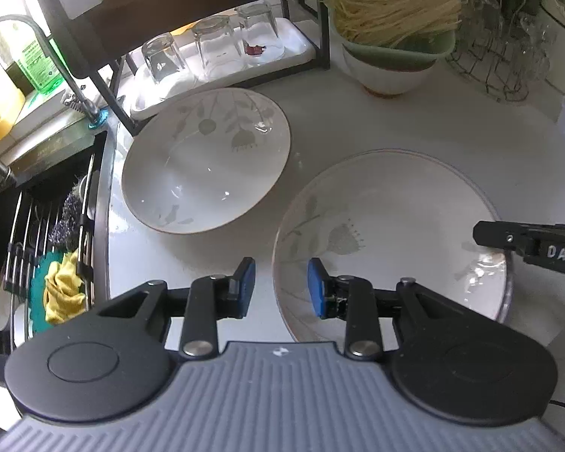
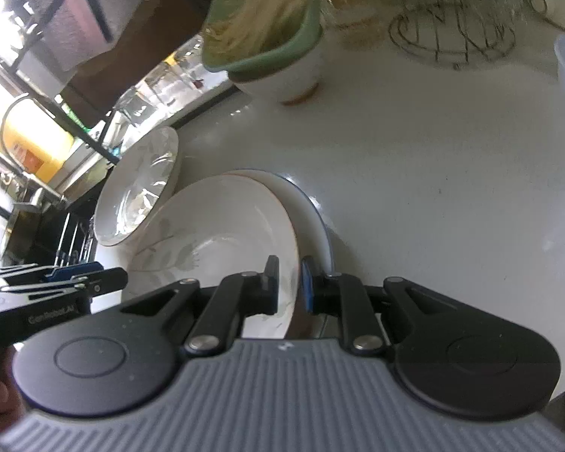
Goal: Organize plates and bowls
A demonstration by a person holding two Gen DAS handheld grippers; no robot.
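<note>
Two floral plates loose on white counter, not yet nested. Near floral plate at 3 o'clock of left view, resting over blue-rimmed plate; right gripper nearly closed, pads pinching its rim at 6 o'clock edge. Far floral plate at 10 o'clock, lying alone beside glass tray. Left gripper part open, empty, straddling near plate's rim without contact. Judged early: one stack begun; far plate and white bowl under green noodle strainer left to sort.

Bare counter open to the right, two plates and rack crowding left.
</note>
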